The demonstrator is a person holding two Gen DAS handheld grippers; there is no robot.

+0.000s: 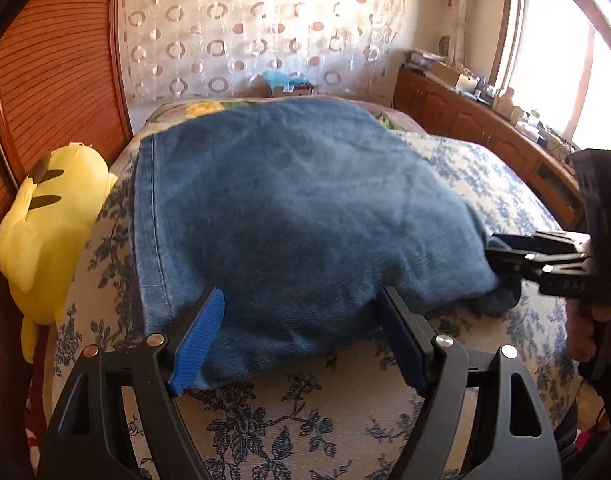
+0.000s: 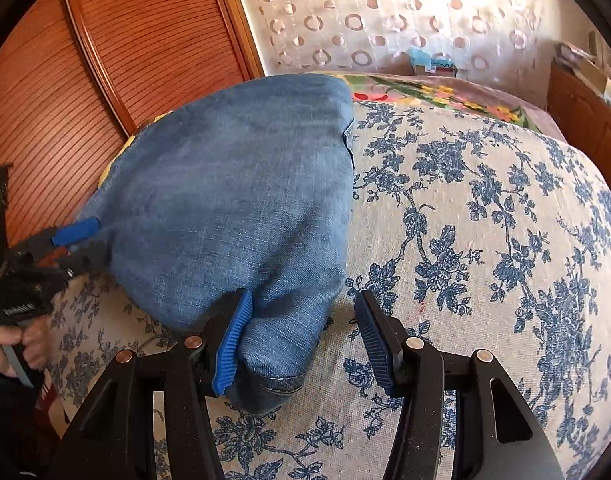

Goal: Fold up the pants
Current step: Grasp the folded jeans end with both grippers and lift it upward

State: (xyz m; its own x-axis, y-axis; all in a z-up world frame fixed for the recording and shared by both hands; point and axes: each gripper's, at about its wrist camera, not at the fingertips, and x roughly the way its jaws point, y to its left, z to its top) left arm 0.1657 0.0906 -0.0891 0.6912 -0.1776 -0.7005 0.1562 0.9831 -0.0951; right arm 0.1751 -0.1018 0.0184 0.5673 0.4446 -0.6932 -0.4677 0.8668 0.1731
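Folded blue jeans (image 1: 297,200) (image 2: 233,200) lie on a bed's blue-flowered cover (image 1: 285,420) (image 2: 485,240). My left gripper (image 1: 301,340) is open at the jeans' near edge, and the denim bulges between its two fingers. In the right wrist view the left gripper (image 2: 79,246) reaches the bundle's left corner. My right gripper (image 2: 303,340) is open around the near right corner. The denim rests against its left pad (image 2: 233,344), while the right pad (image 2: 375,344) stands clear over the cover. From the left wrist view, the right gripper (image 1: 499,250) sits at the jeans' right end.
A yellow plush toy (image 1: 49,224) lies at the bed's left edge, against ribbed wooden panels (image 1: 57,60) (image 2: 145,40). A low wooden cabinet (image 1: 465,120) with clutter runs along the right, under a bright window. A person's hand (image 2: 9,344) holds the left gripper's handle.
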